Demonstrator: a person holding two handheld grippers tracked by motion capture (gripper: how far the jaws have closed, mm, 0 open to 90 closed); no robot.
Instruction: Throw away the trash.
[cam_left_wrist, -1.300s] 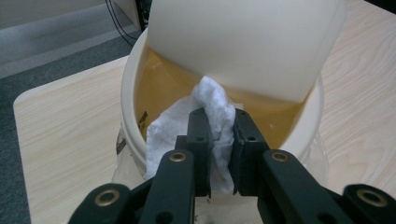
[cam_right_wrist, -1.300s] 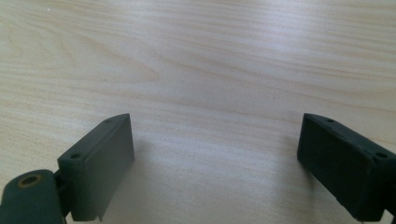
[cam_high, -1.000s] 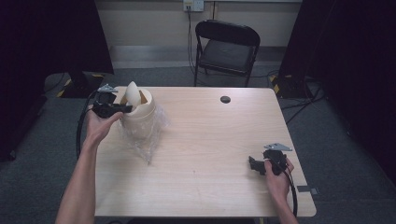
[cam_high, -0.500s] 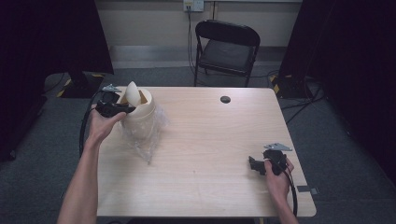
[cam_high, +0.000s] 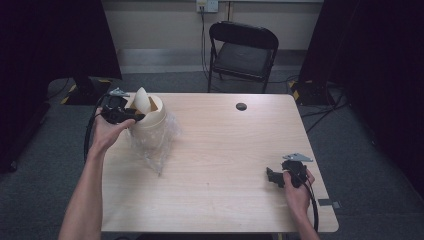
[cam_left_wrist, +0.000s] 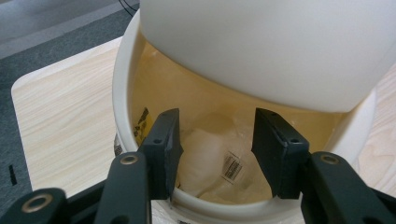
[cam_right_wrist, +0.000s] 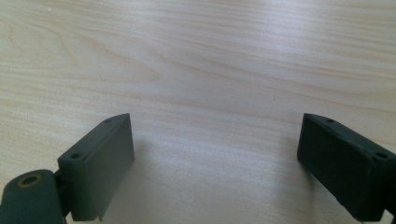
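Left gripper (cam_left_wrist: 215, 154) hangs at the mouth of the cream bin (cam_high: 150, 117), jaws apart, the crumpled plastic liner (cam_left_wrist: 210, 154) between and just beyond them, the tilted swing lid (cam_left_wrist: 275, 46) right above. Risk, I'd say: the lid swings onto the jaws, or a hard tug tips the bin. Right gripper (cam_right_wrist: 215, 172) rests on the table (cam_right_wrist: 196, 56), jaws wide, empty.
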